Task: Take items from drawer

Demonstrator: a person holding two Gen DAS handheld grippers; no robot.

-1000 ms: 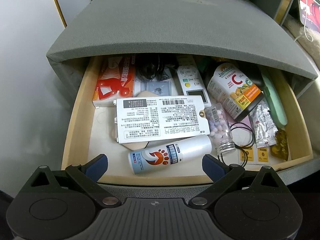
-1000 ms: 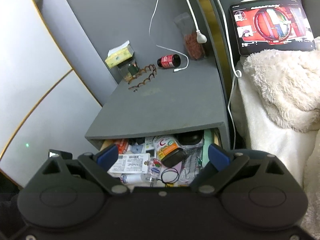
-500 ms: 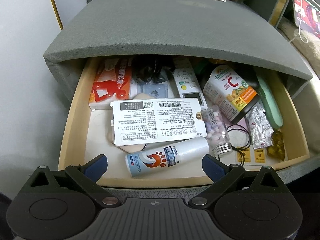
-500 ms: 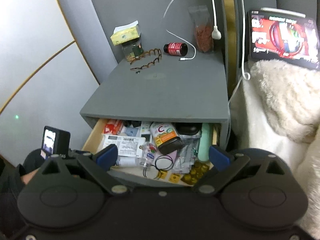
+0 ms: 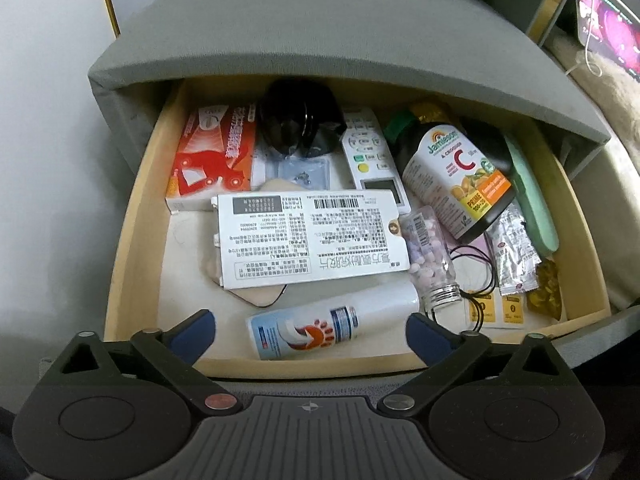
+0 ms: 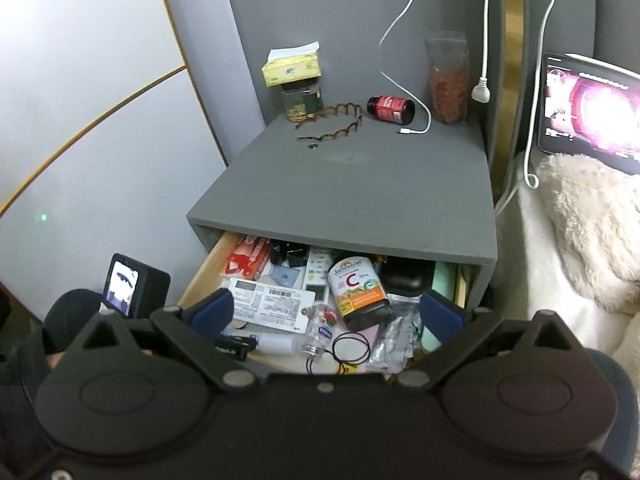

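Wooden drawer [image 5: 132, 216] (open), jaws spread.

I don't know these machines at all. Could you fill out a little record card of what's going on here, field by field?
setting: grey nightstand with its drawer pulled open
left gripper: open, empty, poised over the drawer's front edge
right gripper: open, empty, higher up
nearest item: white spray bottle with paw print, lying flat
beside it: white medicine box, clear pill bottle
also inside: vitamin C bottle, remote control
removed so far: cannot tell
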